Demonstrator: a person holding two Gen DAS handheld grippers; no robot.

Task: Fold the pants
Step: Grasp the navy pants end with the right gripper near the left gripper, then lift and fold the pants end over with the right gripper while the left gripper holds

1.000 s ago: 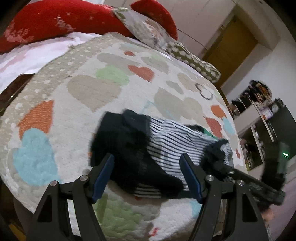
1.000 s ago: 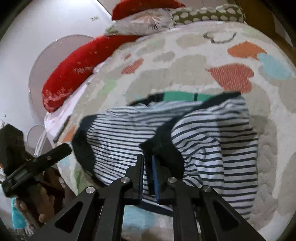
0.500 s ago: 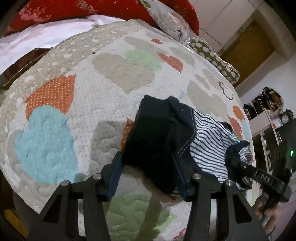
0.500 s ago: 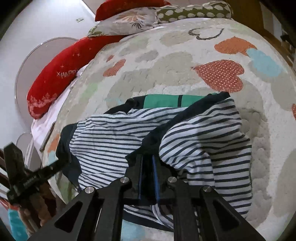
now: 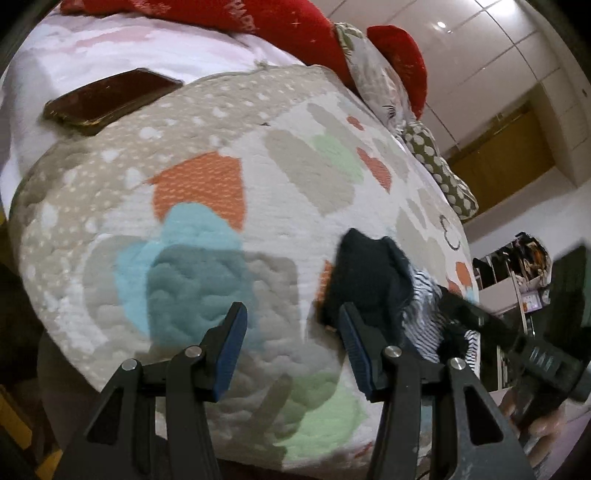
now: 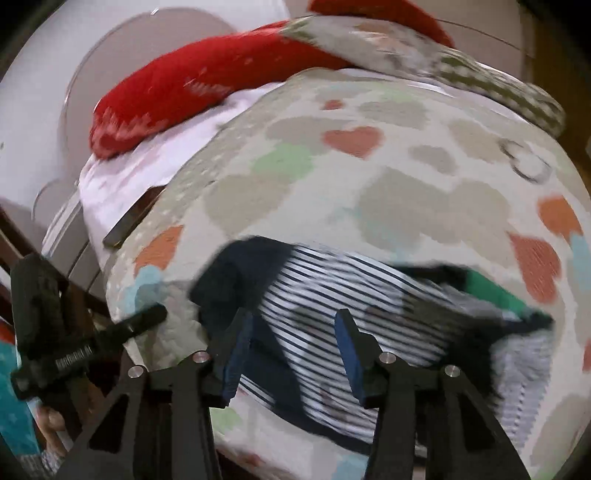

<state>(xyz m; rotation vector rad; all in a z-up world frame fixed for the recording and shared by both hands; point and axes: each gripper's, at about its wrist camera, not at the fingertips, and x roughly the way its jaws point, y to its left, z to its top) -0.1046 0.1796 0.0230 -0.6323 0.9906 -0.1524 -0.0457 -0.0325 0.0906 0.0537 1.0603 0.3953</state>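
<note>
The pants are navy and white striped with dark navy parts and a green patch, lying bunched on the heart-patterned quilt. In the left wrist view their dark end sits just past my left gripper's right finger. My left gripper is open and empty over the quilt's near edge. My right gripper is open just above the striped fabric, holding nothing. The right gripper's body shows at the right of the left wrist view. The left gripper's body shows at the left of the right wrist view.
A dark phone lies on the white sheet beside the quilt. Red pillows and patterned pillows line the head of the bed. A wooden door and cluttered shelves stand beyond the bed.
My right gripper has let go of the pants and opened. My left gripper has swung left, off the dark fabric, over the quilt's near edge. The pants now lie on the quilt.
</note>
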